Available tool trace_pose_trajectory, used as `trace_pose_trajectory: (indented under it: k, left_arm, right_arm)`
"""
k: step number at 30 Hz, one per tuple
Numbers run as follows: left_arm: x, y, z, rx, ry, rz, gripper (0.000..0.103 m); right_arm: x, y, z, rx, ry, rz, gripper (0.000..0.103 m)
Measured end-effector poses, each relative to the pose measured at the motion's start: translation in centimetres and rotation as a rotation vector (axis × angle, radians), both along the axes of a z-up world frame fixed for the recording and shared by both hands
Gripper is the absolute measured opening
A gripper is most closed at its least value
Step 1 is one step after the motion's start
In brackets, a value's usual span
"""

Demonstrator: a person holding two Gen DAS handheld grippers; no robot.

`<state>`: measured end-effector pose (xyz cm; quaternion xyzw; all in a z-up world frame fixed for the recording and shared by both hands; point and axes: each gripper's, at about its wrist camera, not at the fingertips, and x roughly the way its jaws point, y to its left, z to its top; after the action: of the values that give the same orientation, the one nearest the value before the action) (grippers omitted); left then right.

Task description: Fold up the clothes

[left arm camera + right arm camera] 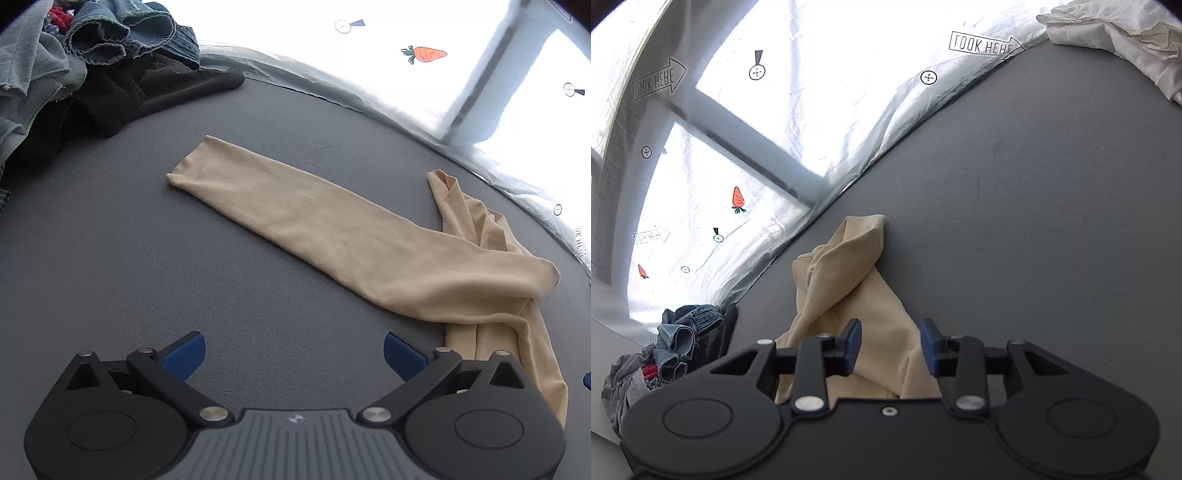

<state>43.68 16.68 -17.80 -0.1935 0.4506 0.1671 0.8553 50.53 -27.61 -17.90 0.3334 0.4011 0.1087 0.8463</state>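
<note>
A beige long-sleeved garment (pixel 314 229) lies on the grey table (pixel 147 258). One sleeve is stretched out flat toward the upper left, and the rest is bunched at the right in the left wrist view. My left gripper (pixel 293 354) hovers over bare table just short of the sleeve, its blue pads (pixel 184 354) wide open and holding nothing. In the right wrist view the crumpled part of the garment (pixel 849 280) lies below my right gripper (pixel 891 345). Its jaws stand apart above the cloth, and the pads (pixel 853 345) do not press on it.
A pile of denim and dark clothes (pixel 92 55) sits at the table's far left corner, also seen as the clothes pile (pixel 676 347). A crumpled white cloth (pixel 1126 37) lies at the far right. A bright white sheet (pixel 812 92) with carrot prints hangs behind the table edge.
</note>
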Motion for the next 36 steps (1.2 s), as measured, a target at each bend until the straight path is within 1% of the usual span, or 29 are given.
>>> trace_pose_trajectory:
  k: [5, 7, 11, 14, 16, 17, 18, 20, 21, 22, 23, 24, 25, 26, 27, 28, 29, 30, 31, 32, 34, 36]
  left_arm:
    - [4.8, 3.2, 0.3, 0.084, 0.0, 0.1, 0.101]
    - [6.2, 4.9, -0.1, 0.125, 0.014, 0.146, 0.101]
    - [8.1, 7.8, -1.2, 0.186, 0.055, 0.219, 0.102]
    - [9.2, 9.0, -1.9, 0.238, 0.087, 0.243, 0.102]
    - [9.8, 9.5, -2.4, 0.278, 0.109, 0.251, 0.102]
    - [10.0, 9.6, -2.5, 0.288, 0.117, 0.255, 0.102]
    - [10.1, 9.8, -2.7, 0.291, 0.123, 0.259, 0.102]
    - [9.9, 10.3, -3.2, 0.267, 0.12, 0.268, 0.102]
    - [9.7, 10.4, -3.2, 0.252, 0.107, 0.277, 0.102]
    - [9.5, 10.3, -3.2, 0.239, 0.091, 0.283, 0.1]
    - [9.3, 10.2, -3.2, 0.232, 0.066, 0.283, 0.092]
    - [9.2, 9.9, -3.2, 0.227, 0.044, 0.279, 0.087]
    - [9.2, 9.4, -3.1, 0.23, 0.029, 0.267, 0.079]
    - [9.2, 9.0, -2.9, 0.24, 0.019, 0.249, 0.068]
    - [9.3, 8.6, -2.8, 0.249, 0.008, 0.228, 0.06]
    - [9.4, 7.9, -2.7, 0.27, 0.0, 0.203, 0.048]
    - [9.7, 7.3, -2.5, 0.303, 0.004, 0.188, 0.029]
    - [9.9, 7.2, -2.4, 0.308, 0.006, 0.18, 0.014]
    - [9.9, 7.3, -2.3, 0.279, 0.0, 0.188, 0.0]
    - [9.8, 7.6, -2.0, 0.231, -0.023, 0.208, 0.0]
    - [9.4, 8.0, -1.2, 0.169, -0.088, 0.238, 0.0]
    - [9.3, 7.8, 0.1, 0.174, -0.138, 0.236, 0.0]
  right_arm:
    - [6.8, 0.4, -1.5, -0.001, 0.044, -0.019, 0.039]
    - [9.6, 0.7, -2.2, -0.013, 0.063, -0.016, 0.041]
    - [13.8, 1.1, -3.6, -0.033, 0.097, -0.01, 0.046]
    - [15.6, 1.6, -4.5, -0.023, 0.123, 0.01, 0.047]
    - [16.1, 1.9, -4.5, -0.013, 0.115, 0.02, 0.053]
    - [16.2, 2.0, -4.4, -0.006, 0.117, 0.022, 0.054]
    - [16.2, 2.0, -4.4, -0.003, 0.121, 0.021, 0.055]
    - [16.3, 2.0, -4.3, 0.0, 0.131, 0.035, 0.055]
    - [16.3, 2.2, -4.3, -0.002, 0.136, 0.044, 0.053]
    - [16.4, 2.4, -4.2, -0.012, 0.139, 0.055, 0.049]
    - [16.4, 2.6, -4.2, -0.027, 0.142, 0.067, 0.047]
    - [16.4, 2.8, -4.1, -0.044, 0.139, 0.075, 0.044]
    - [16.4, 3.0, -4.0, -0.052, 0.133, 0.084, 0.035]
    - [16.4, 3.1, -4.0, -0.043, 0.127, 0.099, 0.028]
    - [16.3, 3.2, -4.0, -0.026, 0.116, 0.108, 0.015]
    - [16.3, 3.3, -3.8, -0.019, 0.103, 0.109, 0.007]
    - [16.2, 3.5, -3.6, -0.028, 0.09, 0.108, 0.006]
    - [16.1, 3.6, -3.1, -0.052, 0.066, 0.106, 0.005]
    - [16.0, 3.8, -2.5, -0.082, 0.035, 0.105, 0.005]
    - [15.9, 3.9, -1.6, -0.114, -0.002, 0.098, 0.005]
    - [16.0, 3.9, 0.2, -0.173, -0.063, 0.067, 0.004]
    - [16.3, 3.8, 1.8, -0.235, -0.117, 0.04, 0.004]
